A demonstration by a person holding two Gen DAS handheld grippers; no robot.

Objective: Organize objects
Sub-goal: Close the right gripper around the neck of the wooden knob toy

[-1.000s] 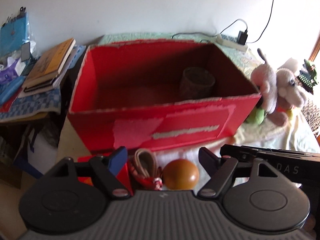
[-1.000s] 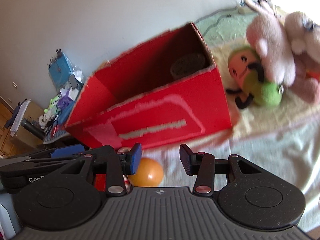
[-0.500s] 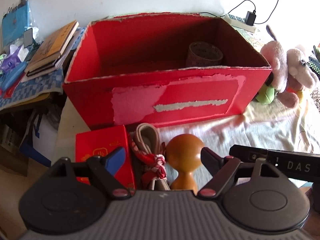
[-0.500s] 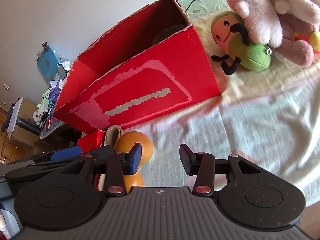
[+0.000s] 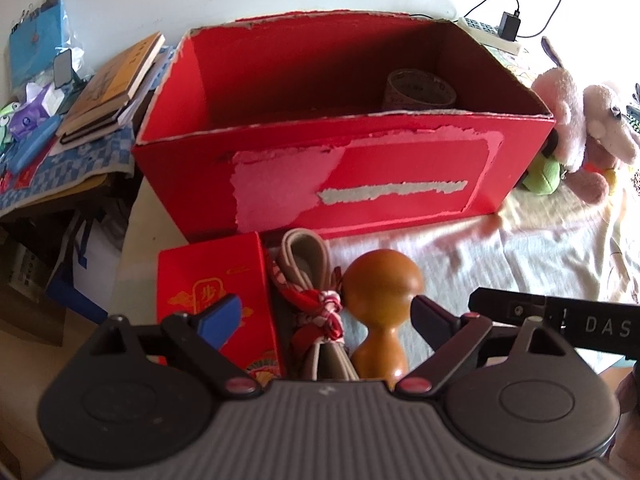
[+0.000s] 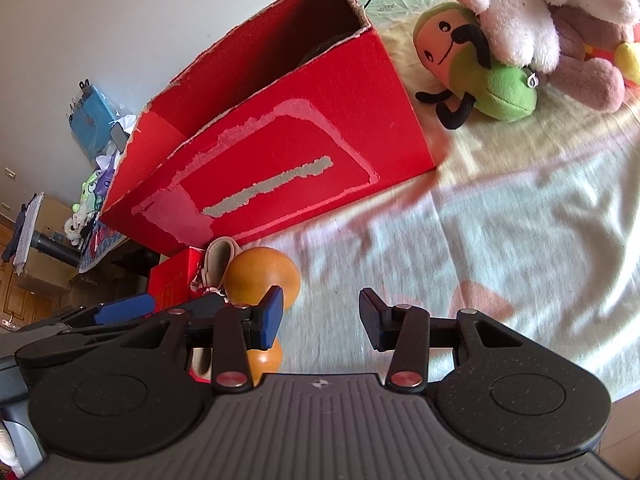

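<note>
A big red cardboard box (image 5: pixel 360 184) stands open on the cloth, with a tape roll (image 5: pixel 420 88) inside at the right. In front of it lie a small red packet (image 5: pixel 212 280), a beige strap tied with red-white cord (image 5: pixel 308 280) and an orange wooden gourd (image 5: pixel 380 292). My left gripper (image 5: pixel 326 316) is open and empty, above these three, its jaws either side of the strap and gourd. My right gripper (image 6: pixel 320 316) is open and empty over the cloth, just right of the gourd (image 6: pixel 264 276). The box also shows in the right wrist view (image 6: pixel 280 152).
Plush toys (image 6: pixel 520 28) lie right of the box, also in the left wrist view (image 5: pixel 580 128). Books (image 5: pixel 116 84) and clutter sit on a side table at the left. A power strip with charger (image 5: pixel 500 32) lies behind the box. Pale cloth (image 6: pixel 500 220) covers the surface.
Both grippers have pulled back and risen, so the packet, strap and gourd show more fully. The right gripper's view has swung down toward the cloth. Both stay open.
</note>
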